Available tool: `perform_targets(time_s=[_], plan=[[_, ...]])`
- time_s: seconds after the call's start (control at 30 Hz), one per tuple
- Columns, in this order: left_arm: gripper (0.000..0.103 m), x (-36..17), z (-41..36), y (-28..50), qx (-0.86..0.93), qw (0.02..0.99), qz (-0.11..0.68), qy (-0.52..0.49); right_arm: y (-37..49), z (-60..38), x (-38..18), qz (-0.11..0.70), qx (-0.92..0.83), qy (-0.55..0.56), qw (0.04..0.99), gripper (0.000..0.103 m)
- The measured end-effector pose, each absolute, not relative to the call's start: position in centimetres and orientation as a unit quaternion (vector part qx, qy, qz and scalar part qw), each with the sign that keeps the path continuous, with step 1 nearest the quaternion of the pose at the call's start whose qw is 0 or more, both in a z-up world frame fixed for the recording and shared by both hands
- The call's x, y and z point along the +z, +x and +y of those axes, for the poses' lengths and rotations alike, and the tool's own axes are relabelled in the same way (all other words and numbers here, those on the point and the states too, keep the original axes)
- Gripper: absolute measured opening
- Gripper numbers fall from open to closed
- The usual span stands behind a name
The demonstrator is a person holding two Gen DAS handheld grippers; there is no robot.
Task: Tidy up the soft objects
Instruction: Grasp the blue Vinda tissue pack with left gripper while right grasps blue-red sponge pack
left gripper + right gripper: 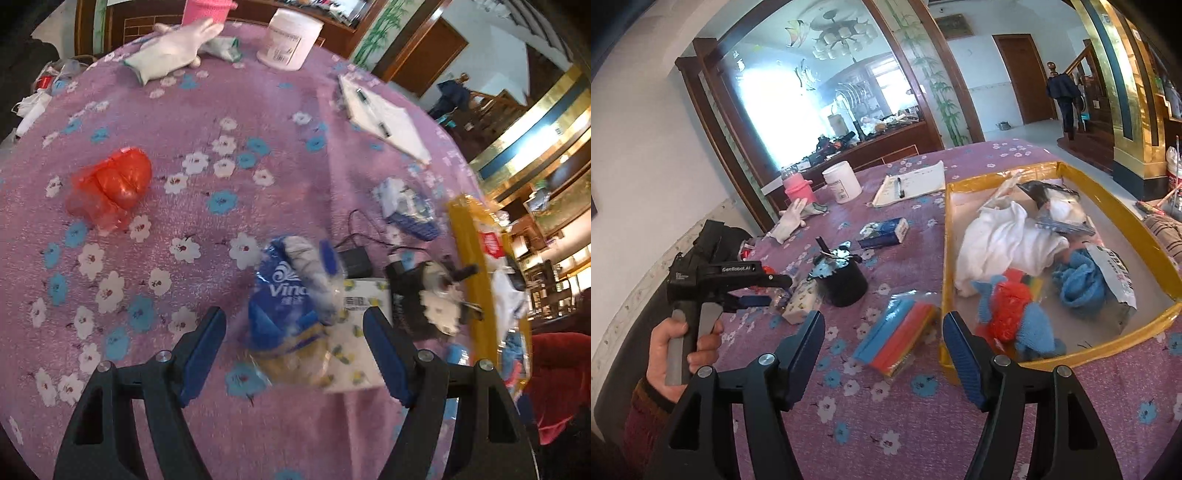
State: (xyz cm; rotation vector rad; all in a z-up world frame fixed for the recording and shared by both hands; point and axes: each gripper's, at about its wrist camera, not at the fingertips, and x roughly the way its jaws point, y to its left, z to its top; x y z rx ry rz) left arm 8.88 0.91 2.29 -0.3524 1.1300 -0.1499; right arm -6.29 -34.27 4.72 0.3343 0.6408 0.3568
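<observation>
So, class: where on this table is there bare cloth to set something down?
Free: the cloth between the red bag, glove and notepad. Crowded: around the tissue pack, black cup and yellow tray, which is nearly full.

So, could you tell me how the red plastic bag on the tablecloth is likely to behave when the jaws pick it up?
The red plastic bag looks thin, crumpled and translucent, so it will probably be floppy and light, sagging from wherever it is pinched. Its glossy film may slip, so a bunched fold seems safer. It sits loose on the tablecloth and would likely slide if pushed.
</observation>
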Motion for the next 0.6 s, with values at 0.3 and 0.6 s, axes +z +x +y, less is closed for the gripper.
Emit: perform_targets(time_s=[0.3, 0.6], plan=[[0.042, 1.8, 3.0, 7.7, -0.084, 0.841, 0.493, -0.204, -4.8, -31.7, 3.7, 0.366, 0.185, 0.149, 0.9, 0.071], [0.043, 5.5, 2.8, 5.3, -0.079, 0.885, 0.429, -0.164, -0.5, -27.7, 1.4, 0.452, 0.107, 0.108, 0.879, 0.085]])
